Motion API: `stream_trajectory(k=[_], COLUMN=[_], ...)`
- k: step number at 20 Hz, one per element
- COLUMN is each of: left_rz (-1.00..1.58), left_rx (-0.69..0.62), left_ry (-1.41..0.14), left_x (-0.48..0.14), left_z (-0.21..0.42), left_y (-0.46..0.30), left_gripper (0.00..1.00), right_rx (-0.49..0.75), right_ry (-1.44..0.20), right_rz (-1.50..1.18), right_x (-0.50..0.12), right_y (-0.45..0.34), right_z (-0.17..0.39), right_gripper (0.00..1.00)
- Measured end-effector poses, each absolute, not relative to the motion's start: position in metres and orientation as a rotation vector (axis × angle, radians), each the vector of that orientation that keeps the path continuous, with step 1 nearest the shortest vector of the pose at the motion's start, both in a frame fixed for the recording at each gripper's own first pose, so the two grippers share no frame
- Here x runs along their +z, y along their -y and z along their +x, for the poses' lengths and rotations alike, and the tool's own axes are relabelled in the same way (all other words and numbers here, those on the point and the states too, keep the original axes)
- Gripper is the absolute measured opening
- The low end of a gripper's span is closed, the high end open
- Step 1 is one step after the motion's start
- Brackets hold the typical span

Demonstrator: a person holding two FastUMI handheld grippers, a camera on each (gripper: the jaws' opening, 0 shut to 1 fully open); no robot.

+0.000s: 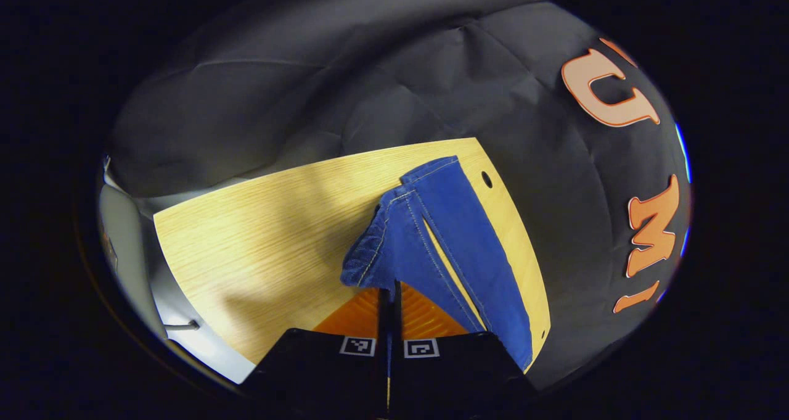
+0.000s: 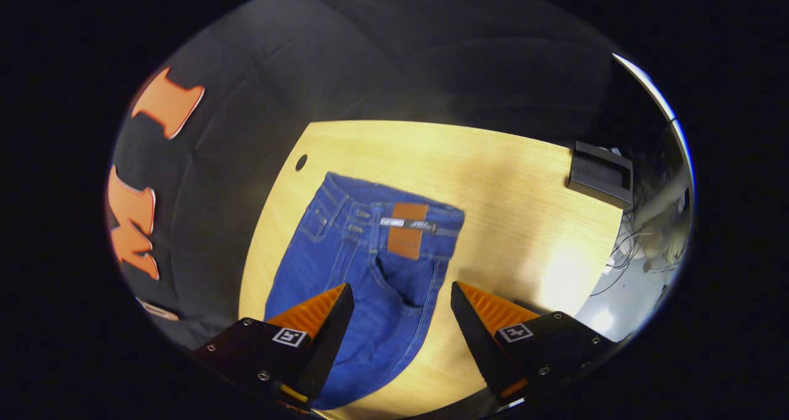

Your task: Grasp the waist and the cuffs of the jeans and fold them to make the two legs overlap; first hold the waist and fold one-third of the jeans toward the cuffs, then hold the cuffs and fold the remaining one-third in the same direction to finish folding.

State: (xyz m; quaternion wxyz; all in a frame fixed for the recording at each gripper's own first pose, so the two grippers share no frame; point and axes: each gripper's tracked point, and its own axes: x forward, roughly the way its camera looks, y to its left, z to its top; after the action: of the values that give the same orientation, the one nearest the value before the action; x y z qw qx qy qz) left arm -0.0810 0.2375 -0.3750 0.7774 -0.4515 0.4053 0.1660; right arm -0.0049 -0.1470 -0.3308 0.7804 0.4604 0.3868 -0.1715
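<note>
Two grippers, one pair of jeans (image 2: 363, 266) lying flat on the pale wooden table (image 2: 511, 185), and we're early in the job by our reckoning: the waist with its brown patch (image 2: 407, 230) sits spread at the far end in the right gripper view, legs running back towards us. Our left gripper (image 1: 389, 296) has its orange fingers (image 1: 351, 315) pressed together with barely a slit between them, and a bunched fold of denim (image 1: 376, 247) rises right at the tips. It looks pinched there, at the cuff end. Our right gripper (image 2: 400, 296) hangs wide open over the thigh, holding nothing. Denim like this we judge soft but weighty, so it'll drape and drag. Best bite is a doubled hem or the thick waistband (image 2: 394, 207), where seams give grip.
</note>
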Motion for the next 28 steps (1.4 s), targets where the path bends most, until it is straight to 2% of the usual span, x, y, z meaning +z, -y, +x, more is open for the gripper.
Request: stream_trajectory(k=[3, 7, 8, 9, 13, 15, 16, 18, 23, 28], left_rz=[-0.950, -0.924, -0.925, -0.923, -0.905, -0.902, -0.913, -0.939, -0.935, -0.935], left_rx=[0.359, 0.359, 0.355, 0.352, 0.339, 0.336, 0.335, 0.330, 0.301, 0.265], left_ry=[-0.871, -0.873, -0.872, -0.873, -0.885, -0.888, -0.881, -0.848, -0.817, -0.813], left_x=[-0.360, -0.351, -0.349, -0.347, -0.349, -0.348, -0.344, -0.334, -0.321, -0.321], left_z=[-0.076, -0.072, -0.070, -0.069, -0.061, -0.057, -0.057, -0.048, -0.029, -0.002], left_y=[-0.235, -0.229, -0.225, -0.222, -0.216, -0.215, -0.214, -0.215, -0.214, -0.202], left_gripper=[0.03, 0.02, 0.03, 0.02, 0.02, 0.03, 0.02, 0.02, 0.02, 0.02], right_rx=[-0.401, -0.367, -0.375, -0.380, -0.398, -0.383, -0.380, -0.345, -0.292, -0.176], right_ry=[-0.854, -0.907, -0.908, -0.896, -0.836, -0.804, -0.783, -0.739, -0.690, -0.654], right_rz=[1.000, 1.056, 1.073, 1.098, 1.189, 1.179, 1.193, 1.264, 1.299, 1.255], right_x=[-0.353, -0.375, -0.376, -0.377, -0.379, -0.376, -0.370, -0.357, -0.323, -0.271], right_y=[0.172, 0.161, 0.163, 0.163, 0.159, 0.158, 0.158, 0.155, 0.153, 0.137], right_z=[0.010, 0.019, 0.018, 0.019, 0.026, 0.025, 0.023, 0.029, 0.044, 0.080], right_gripper=[0.95, 0.80, 0.71, 0.68, 0.29, 0.20, 0.20, 0.11, 0.11, 0.11])
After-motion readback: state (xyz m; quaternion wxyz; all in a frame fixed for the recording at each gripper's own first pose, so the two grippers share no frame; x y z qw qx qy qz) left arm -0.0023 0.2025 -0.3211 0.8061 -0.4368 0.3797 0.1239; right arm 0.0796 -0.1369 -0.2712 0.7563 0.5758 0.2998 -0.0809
